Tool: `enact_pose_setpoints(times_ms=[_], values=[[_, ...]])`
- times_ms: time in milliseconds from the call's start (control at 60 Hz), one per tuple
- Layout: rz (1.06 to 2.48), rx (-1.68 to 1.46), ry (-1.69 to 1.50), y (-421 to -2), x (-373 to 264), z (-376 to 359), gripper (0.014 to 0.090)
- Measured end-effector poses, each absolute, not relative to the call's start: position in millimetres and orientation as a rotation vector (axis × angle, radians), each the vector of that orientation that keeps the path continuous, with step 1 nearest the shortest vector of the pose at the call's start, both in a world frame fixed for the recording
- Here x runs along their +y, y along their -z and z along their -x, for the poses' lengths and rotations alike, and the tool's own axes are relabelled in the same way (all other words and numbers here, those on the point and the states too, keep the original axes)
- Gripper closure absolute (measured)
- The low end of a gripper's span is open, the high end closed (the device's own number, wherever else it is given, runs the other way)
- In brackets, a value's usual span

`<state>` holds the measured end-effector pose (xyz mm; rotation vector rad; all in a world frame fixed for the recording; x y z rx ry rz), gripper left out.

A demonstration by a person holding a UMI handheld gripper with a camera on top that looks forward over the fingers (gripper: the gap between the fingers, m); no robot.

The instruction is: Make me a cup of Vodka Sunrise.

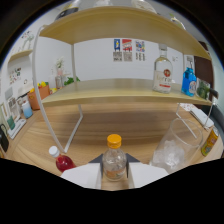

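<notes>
Standing upright: yellow-capped bottle (114,161), hand-held gripper (115,172).

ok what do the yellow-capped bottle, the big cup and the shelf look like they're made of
Yellow-capped bottle, standing between the tool fingers: clear, glossy, likely plastic, with an opaque cap. Big cup: transparent, thin-walled, glass or plastic, pale ice-like lumps showing through. Shelf: light matte wood-look boards on white, probably metal, legs.

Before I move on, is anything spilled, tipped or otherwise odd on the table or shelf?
Nothing stands out. The small clear bottle with the yellow cap stands upright between the gripper fingers, the clear plastic cup of ice is upright, and the shelf bottles stand straight. No spills show.
</notes>
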<state>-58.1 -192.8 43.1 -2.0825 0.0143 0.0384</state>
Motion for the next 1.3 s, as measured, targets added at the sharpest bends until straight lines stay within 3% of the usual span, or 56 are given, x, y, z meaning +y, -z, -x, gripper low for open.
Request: enact_pose_setpoints(times_ms=[167,500,600,667,717,967,1300], values=[[2.131,-0.019,-0.005,-21,-196,60,0.0692],[2.148,-0.067,0.005,-19,-205,64,0.0664],[2.129,-0.090,0.002,-28,-210,64,0.0466],[2.111,-0.121,-0.024,-42,-217,68,0.0261],[2.097,-0.131,-0.044,-58,-225,69,0.0189],[1.965,-0.175,-0.082,-157,-275,54,0.0185],[2.022,-0.035,-0.017,-175,-318,-52,0.0186]])
